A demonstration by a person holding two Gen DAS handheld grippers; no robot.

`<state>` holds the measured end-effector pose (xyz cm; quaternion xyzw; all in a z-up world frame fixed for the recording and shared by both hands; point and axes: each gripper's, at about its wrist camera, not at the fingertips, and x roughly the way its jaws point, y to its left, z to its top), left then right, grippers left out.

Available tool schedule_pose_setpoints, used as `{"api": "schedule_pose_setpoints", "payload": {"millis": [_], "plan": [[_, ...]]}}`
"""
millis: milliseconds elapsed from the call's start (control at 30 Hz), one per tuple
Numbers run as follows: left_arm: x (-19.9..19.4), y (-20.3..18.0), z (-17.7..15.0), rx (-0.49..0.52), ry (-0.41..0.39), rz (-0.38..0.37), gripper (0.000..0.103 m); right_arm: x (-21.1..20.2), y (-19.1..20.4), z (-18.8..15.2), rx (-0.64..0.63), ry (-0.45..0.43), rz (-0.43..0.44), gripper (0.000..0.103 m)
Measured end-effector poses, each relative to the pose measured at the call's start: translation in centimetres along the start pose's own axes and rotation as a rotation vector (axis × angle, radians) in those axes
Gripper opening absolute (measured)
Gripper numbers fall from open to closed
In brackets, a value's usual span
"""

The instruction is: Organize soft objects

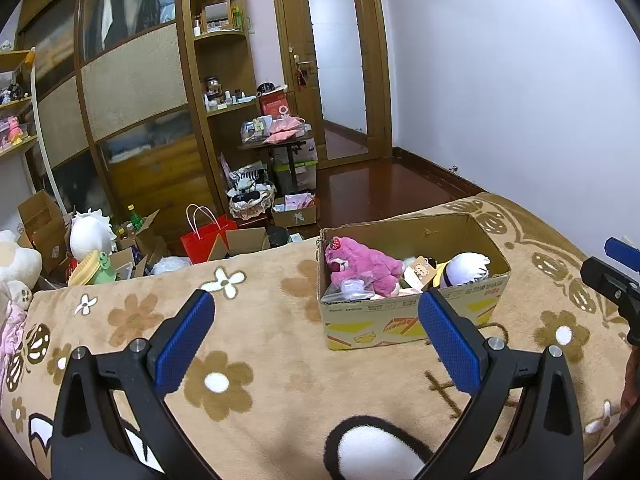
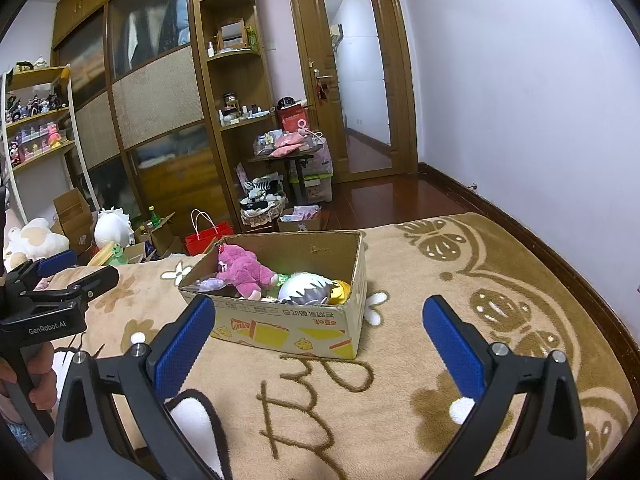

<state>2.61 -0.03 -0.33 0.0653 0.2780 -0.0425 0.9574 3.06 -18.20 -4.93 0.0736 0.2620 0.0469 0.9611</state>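
Observation:
A cardboard box point(image 1: 372, 326) point(image 2: 292, 330) stands on a beige flowered blanket point(image 1: 260, 280) point(image 2: 440, 280). Inside lie a pink plush bear point(image 1: 362, 266) point(image 2: 248, 270), a white-haired plush doll point(image 1: 466, 266) point(image 2: 308, 288) with yellow on it, and smaller items. My left gripper point(image 1: 316, 308) is open, low over the blanket in front of the box, with nothing between its blue pads. My right gripper point(image 2: 318, 312) is also open and empty, just short of the box's near wall. The right gripper's tip point(image 1: 612, 276) shows at the left wrist view's right edge; the left gripper point(image 2: 60, 276), held by a hand point(image 2: 38, 376), shows at left.
Past the blanket's far edge the floor holds a red paper bag point(image 1: 202, 240) point(image 2: 206, 236), open cartons point(image 1: 40, 220), a white round plush point(image 1: 90, 232) point(image 2: 112, 228) and a cream plush point(image 2: 34, 240). Wardrobe, shelves, a small loaded table point(image 1: 276, 144) and a door point(image 1: 336, 64) stand behind. The wall runs along the right.

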Motion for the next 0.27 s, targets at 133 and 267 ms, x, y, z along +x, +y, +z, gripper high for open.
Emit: {"api": "schedule_pose_setpoints", "payload": {"millis": [133, 267], "plan": [[-0.08, -0.02, -0.07, 0.003, 0.001, 0.004, 0.101, 0.00, -0.02, 0.23, 0.002, -0.003, -0.002, 0.103], [0.00, -0.15, 0.07, 0.004, 0.004, -0.002, 0.101, 0.03, -0.07, 0.20, 0.003, -0.003, -0.001, 0.103]]}}
